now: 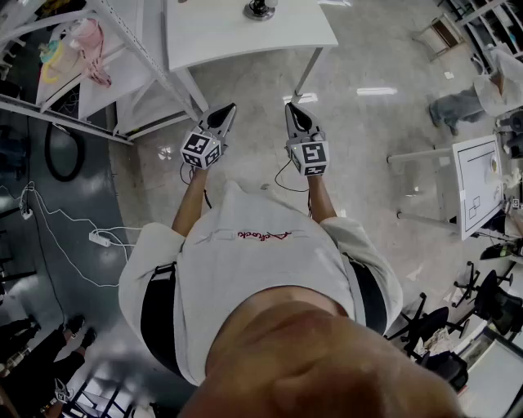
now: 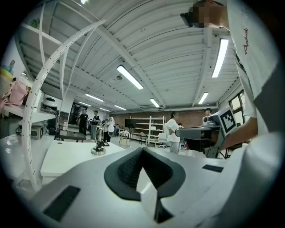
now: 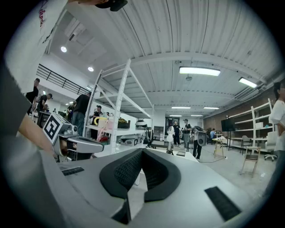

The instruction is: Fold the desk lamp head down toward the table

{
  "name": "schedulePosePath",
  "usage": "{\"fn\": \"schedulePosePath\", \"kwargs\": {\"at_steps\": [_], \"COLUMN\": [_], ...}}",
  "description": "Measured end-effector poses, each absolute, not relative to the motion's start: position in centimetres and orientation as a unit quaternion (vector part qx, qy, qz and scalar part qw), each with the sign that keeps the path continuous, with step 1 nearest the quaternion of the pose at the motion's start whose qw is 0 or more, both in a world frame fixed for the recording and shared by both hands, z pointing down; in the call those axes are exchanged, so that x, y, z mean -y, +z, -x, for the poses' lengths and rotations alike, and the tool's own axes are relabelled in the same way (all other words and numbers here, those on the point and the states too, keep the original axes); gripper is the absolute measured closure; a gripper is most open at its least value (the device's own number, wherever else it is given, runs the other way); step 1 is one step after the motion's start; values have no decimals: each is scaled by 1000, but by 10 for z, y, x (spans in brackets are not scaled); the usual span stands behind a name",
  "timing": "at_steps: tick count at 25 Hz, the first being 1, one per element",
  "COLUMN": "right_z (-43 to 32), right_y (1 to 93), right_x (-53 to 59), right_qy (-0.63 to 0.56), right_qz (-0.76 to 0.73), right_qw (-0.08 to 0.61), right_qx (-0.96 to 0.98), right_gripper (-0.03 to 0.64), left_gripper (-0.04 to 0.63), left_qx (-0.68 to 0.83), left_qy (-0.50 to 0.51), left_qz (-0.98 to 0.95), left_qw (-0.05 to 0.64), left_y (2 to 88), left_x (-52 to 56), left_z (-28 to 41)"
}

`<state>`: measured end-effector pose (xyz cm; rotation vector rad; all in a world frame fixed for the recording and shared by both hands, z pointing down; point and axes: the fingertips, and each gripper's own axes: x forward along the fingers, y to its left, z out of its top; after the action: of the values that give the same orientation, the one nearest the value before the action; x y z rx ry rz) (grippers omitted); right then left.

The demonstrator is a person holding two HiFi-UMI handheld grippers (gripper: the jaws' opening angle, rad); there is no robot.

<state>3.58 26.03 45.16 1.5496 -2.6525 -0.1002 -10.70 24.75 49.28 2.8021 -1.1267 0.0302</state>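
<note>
The desk lamp stands on a white table (image 1: 237, 37) ahead of me; only its round base (image 1: 260, 8) shows at the top edge of the head view. In the left gripper view the lamp (image 2: 99, 146) stands upright, with its white head (image 2: 110, 128) raised. The right gripper view has the lamp (image 3: 170, 139) small and far off. My left gripper (image 1: 227, 111) and right gripper (image 1: 290, 109) are held level side by side over the floor, short of the table. Both are shut and hold nothing: left gripper (image 2: 142, 149), right gripper (image 3: 142, 149).
A white shelving rack (image 1: 82, 57) with coloured items stands to the left of the table. A power strip (image 1: 99, 238) with cables lies on the floor at left. Another table (image 1: 478, 184) and office chairs (image 1: 490, 302) stand at right. Several people (image 2: 89, 121) stand in the background.
</note>
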Motion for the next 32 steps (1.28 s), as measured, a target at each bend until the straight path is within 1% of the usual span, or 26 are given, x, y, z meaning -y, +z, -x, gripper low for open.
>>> {"fn": "schedulePosePath", "kwargs": {"at_steps": [12,32], "right_z": [-41,-69], "right_y": [451,474], "right_x": [-262,-246], "right_qy": [-35,-21], "right_qz": [-494,-470], "right_qw": [24,36], "right_qx": [868,882], "right_gripper": [595,597], "left_gripper": [581,581], "left_qx": [375,388], "left_qy": [7,15], "left_qz": [-925,-920], "left_qw": [64,62], "left_y": [494,503], "left_x": [-245,-232], "left_z": [96,52]}}
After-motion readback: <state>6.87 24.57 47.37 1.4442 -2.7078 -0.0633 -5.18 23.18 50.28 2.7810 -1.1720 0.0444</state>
